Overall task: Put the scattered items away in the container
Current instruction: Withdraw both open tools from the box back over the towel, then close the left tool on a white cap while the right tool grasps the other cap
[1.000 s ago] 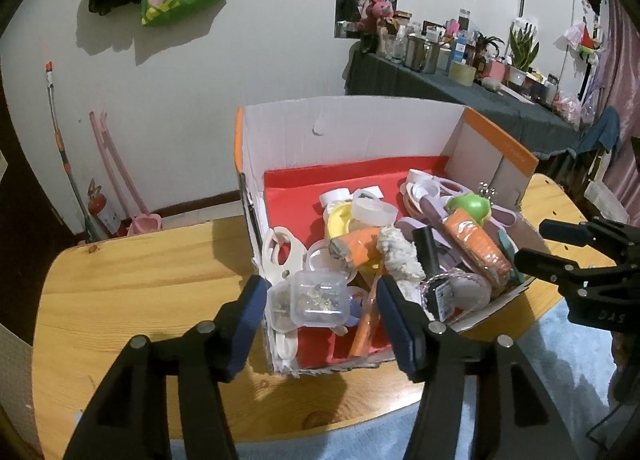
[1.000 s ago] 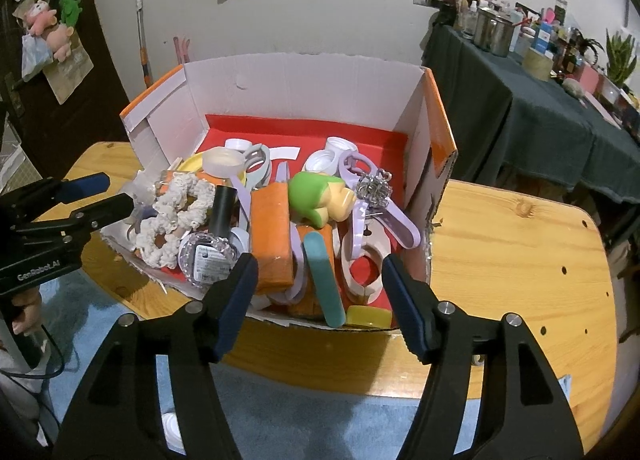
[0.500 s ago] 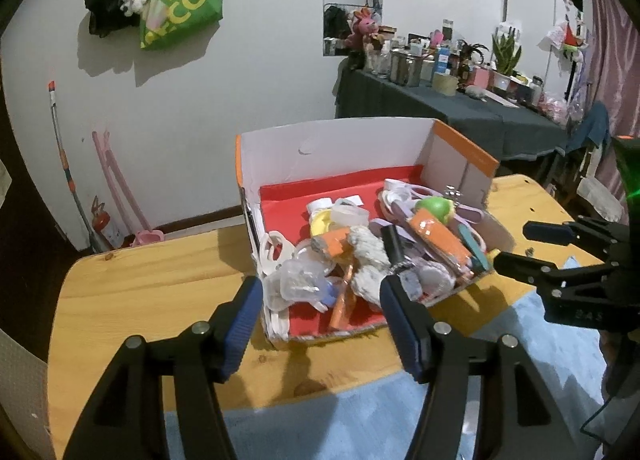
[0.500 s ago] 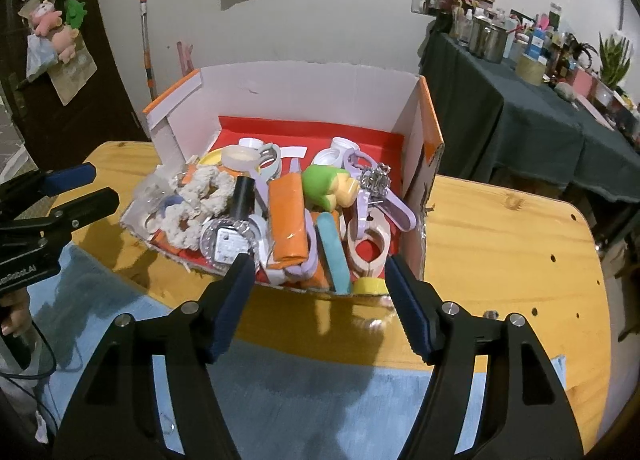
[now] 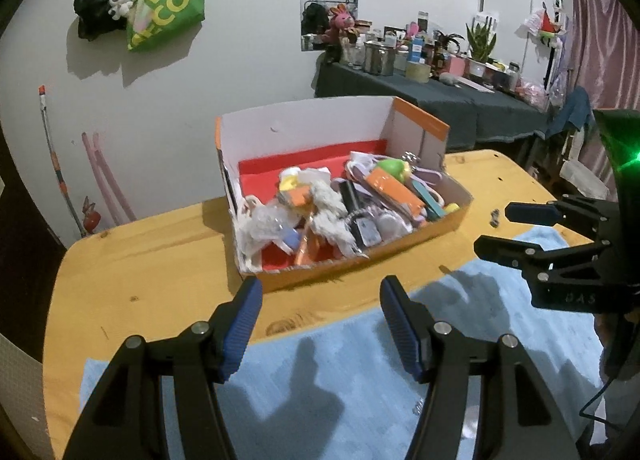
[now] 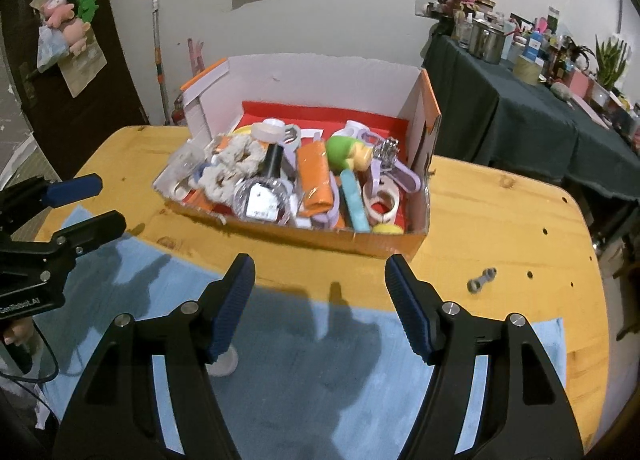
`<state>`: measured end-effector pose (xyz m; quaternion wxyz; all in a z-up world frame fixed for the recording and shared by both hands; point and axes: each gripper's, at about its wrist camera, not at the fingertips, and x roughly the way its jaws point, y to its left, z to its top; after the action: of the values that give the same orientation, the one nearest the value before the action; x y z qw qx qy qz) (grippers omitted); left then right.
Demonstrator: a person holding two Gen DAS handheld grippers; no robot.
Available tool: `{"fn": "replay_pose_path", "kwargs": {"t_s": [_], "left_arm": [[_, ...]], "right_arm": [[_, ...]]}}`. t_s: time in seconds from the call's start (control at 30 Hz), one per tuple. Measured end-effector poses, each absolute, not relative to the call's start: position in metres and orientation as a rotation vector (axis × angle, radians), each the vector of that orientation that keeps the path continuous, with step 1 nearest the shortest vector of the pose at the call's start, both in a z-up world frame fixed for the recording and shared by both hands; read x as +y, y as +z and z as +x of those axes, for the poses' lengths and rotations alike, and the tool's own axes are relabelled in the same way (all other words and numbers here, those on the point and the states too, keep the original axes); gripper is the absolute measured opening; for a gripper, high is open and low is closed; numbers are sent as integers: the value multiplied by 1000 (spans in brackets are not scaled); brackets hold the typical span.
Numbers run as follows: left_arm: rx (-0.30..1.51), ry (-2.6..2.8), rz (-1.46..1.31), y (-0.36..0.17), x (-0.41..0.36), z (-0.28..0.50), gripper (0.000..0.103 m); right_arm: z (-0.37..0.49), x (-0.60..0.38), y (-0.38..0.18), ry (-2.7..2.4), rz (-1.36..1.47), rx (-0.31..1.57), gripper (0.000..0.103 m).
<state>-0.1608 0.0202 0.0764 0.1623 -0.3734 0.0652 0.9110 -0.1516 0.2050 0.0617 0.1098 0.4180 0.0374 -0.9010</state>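
The cardboard box (image 5: 448,219) sits on the wooden table (image 5: 132,272) in the middle of both views, its tall white back wall toward the room wall and its orange front lip low. It is heaped with small things on a red lining: in the right wrist view a cream scrunchie (image 6: 230,163) lies at centre left, a clear round bottle with a black cap (image 6: 262,195) just below it, an orange packet (image 6: 316,179) in the middle, a green and yellow toy (image 6: 346,151) above that, a teal strip (image 6: 354,199) beside the packet, and lilac loops (image 6: 400,175) toward the right wall. The left gripper (image 5: 320,320) hangs at the lower centre of its own view, over the near table edge and the blue mat (image 5: 340,380), jaws spread apart with nothing between the blue pads. The right gripper (image 6: 320,300) stands the same way in its view, jaws parted and empty, over the seam of mat and wood. Each gripper also shows at the side edge of the other's picture, short of the box and not touching it. Two things lie outside the box: a small grey metal piece (image 6: 482,280) on bare wood at the lower right of the box, and a pale round cap (image 6: 222,364) on the mat, partly hidden behind the right gripper's left finger.
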Motion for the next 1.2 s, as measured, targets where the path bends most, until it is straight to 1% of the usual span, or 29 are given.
{"fn": "replay_pose_path", "kwargs": {"t_s": [0.3, 0.57, 0.67, 0.9, 1.2], "left_arm": [[227, 2493, -1044, 62, 21, -147, 64], [411, 2225, -834, 44, 38, -137, 64], [439, 2109, -800, 39, 48, -136, 64], [427, 1941, -784, 25, 70, -139, 64], [504, 1870, -787, 7, 83, -137, 64]], "right_arm": [[-93, 188, 54, -2536, 1207, 161, 67], [-41, 169, 27, -2407, 1247, 224, 67], [-30, 161, 15, -2364, 1268, 230, 67], [-30, 152, -4, -2323, 1308, 186, 67], [-42, 155, -18, -2327, 1338, 146, 67]]}}
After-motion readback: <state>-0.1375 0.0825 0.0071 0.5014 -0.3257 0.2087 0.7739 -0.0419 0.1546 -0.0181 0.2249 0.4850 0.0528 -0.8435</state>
